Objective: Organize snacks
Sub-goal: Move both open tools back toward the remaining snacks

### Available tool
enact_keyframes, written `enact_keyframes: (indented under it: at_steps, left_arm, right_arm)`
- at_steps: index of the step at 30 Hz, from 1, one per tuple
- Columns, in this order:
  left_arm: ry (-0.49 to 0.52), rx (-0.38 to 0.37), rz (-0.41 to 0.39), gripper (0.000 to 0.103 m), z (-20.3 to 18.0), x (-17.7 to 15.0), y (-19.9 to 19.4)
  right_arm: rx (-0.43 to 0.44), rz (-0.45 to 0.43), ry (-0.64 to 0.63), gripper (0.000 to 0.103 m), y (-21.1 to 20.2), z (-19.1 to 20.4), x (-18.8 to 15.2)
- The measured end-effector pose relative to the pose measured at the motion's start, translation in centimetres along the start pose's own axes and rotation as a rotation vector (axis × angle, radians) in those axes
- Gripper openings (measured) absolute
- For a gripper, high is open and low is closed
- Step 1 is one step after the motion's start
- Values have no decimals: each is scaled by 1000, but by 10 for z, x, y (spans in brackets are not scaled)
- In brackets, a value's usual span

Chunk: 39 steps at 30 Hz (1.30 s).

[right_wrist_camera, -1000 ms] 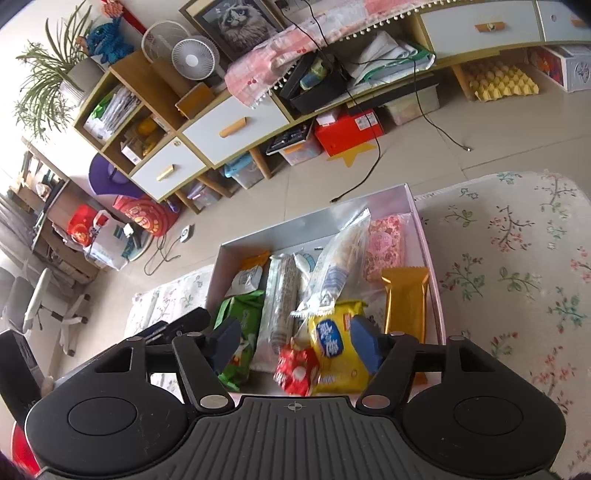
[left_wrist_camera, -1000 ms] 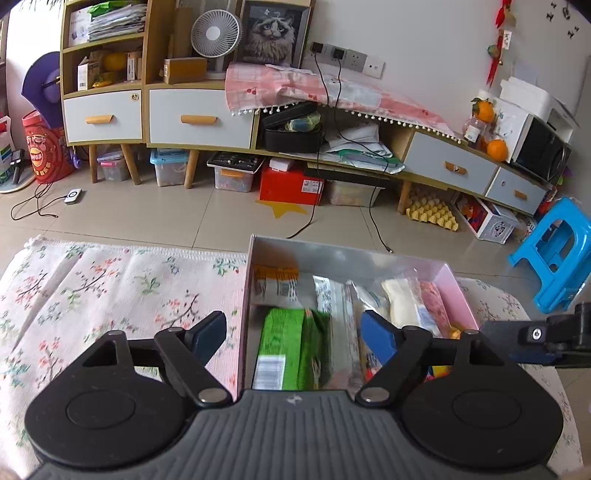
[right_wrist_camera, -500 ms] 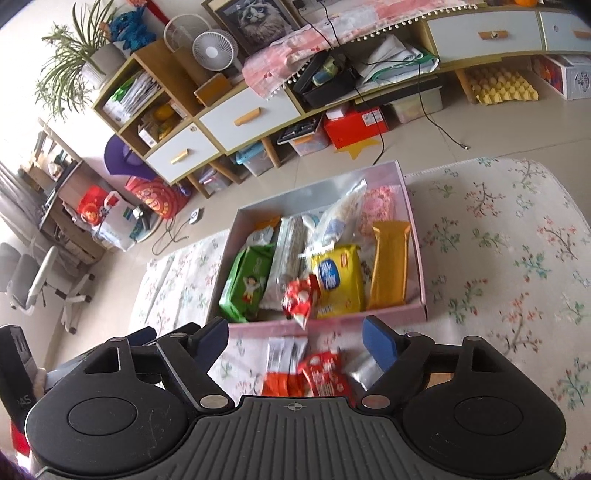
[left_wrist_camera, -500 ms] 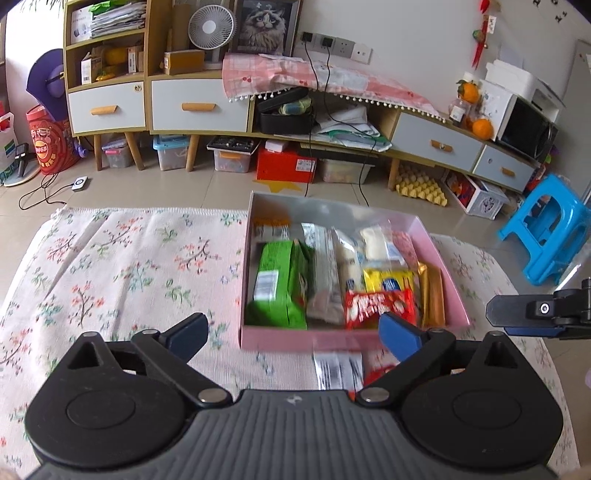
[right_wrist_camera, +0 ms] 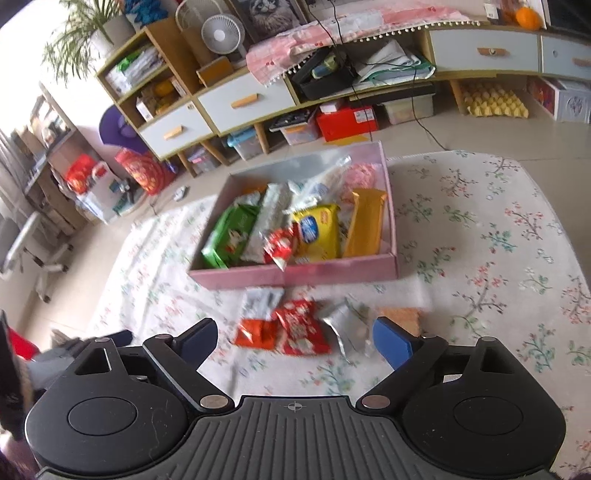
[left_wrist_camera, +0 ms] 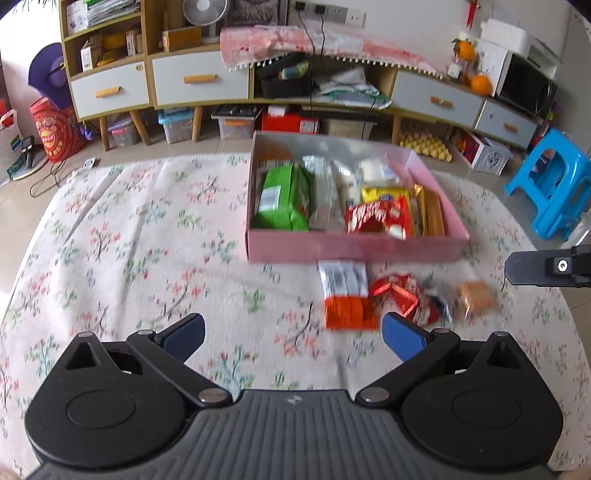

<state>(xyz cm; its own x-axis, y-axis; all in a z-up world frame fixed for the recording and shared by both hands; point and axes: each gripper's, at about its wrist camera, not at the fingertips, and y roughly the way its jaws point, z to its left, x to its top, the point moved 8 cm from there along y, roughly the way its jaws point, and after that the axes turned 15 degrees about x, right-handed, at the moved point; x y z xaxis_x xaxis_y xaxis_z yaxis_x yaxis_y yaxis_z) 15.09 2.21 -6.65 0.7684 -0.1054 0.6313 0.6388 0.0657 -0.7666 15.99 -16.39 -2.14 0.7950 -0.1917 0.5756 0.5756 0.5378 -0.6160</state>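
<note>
Left wrist view: the left gripper [left_wrist_camera: 291,334] is spread wide and empty above the floral cloth [left_wrist_camera: 129,240]. The pink box [left_wrist_camera: 354,249] of snacks sits ahead, loose packets [left_wrist_camera: 347,295] just before it and a blue stool [left_wrist_camera: 554,188] at right.

Right wrist view: the right gripper [right_wrist_camera: 295,341] is likewise wide and empty, over a silver packet [right_wrist_camera: 345,326]. A potted plant [right_wrist_camera: 92,26] shows only here. Labels are too blurred to read.

No wording can be read in either view; motion blur and the fisheye smear every label. The green packet [left_wrist_camera: 283,197] in the pink box [left_wrist_camera: 354,251], centre of the left wrist view, carries a white barcode panel, its digits illegible. The yellow packet [right_wrist_camera: 318,230], centre of the right wrist view, shows a blue oval logo, lettering unreadable. The red bag [left_wrist_camera: 55,134] at the left edge bears a yellow design, also illegible.
</note>
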Motion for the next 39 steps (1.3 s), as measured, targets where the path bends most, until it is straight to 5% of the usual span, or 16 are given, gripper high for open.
enact_keyframes:
  at_steps: [7, 16, 19, 30, 39]
  left_arm:
    - [-11, -18, 25, 103, 2, -24, 5]
    - [103, 5, 70, 103, -9, -60, 36]
    - [161, 33, -2, 103, -15, -59, 36]
    - [122, 36, -128, 103, -35, -39, 44]
    - [77, 65, -139, 103, -49, -20, 53]
  right_arm:
    - [-88, 35, -75, 96, 9, -21, -34]
    - [-213, 138, -195, 96, 27, -55, -77]
    - [-256, 168, -261, 99, 35, -63, -86]
    - [-203, 17, -315, 103, 49, -73, -72]
    - [-230, -17, -284, 103, 50, -89, -56]
